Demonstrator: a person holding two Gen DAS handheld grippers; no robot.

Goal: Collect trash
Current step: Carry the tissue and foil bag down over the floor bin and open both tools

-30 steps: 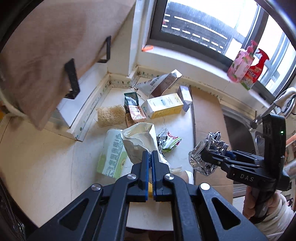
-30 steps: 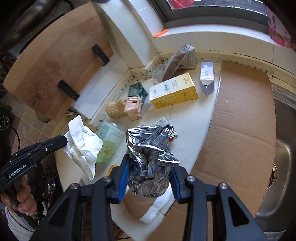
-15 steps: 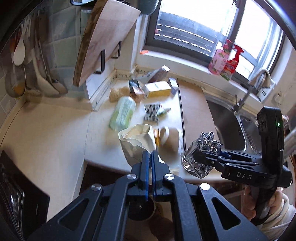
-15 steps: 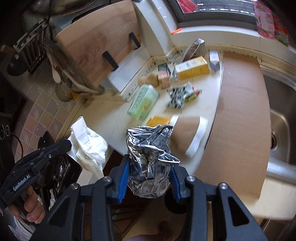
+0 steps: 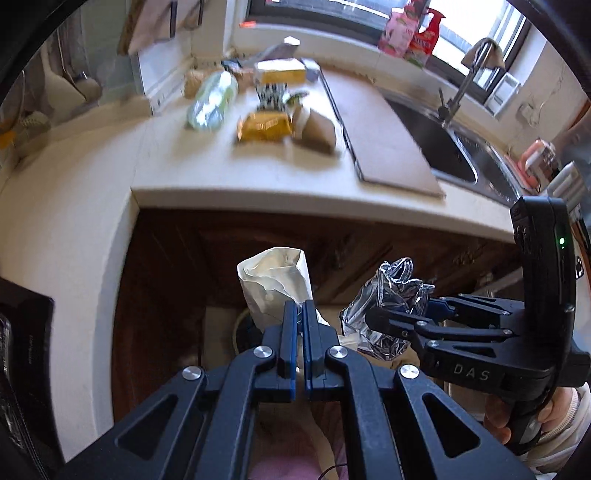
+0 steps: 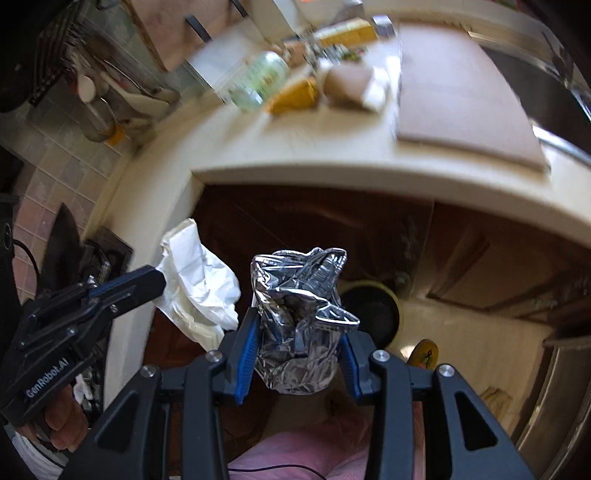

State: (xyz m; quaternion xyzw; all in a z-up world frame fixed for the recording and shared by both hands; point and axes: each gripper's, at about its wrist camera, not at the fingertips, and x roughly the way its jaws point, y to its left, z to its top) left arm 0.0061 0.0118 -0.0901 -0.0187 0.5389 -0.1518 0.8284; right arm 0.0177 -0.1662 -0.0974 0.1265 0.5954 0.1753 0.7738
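Below the cream countertop's edge [image 5: 258,199], my left gripper [image 5: 300,314] pinched a crumpled white paper bag [image 5: 275,280] — my right gripper [image 6: 299,332], part-open, clamped a crushed silver foil wad [image 6: 299,321].

Sunlit kitchen: cream countertop [image 5: 229,173] w/ steel sink [image 5: 454,147] & faucet [image 5: 465,79] beneath a bright window [image 5: 332,14], dark wood cabinets [image 5: 369,243] below, tiled wall [image 6: 48,162] at left.

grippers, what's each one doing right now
left gripper: shut on the white paper bag
right gripper: shut on the crumpled foil
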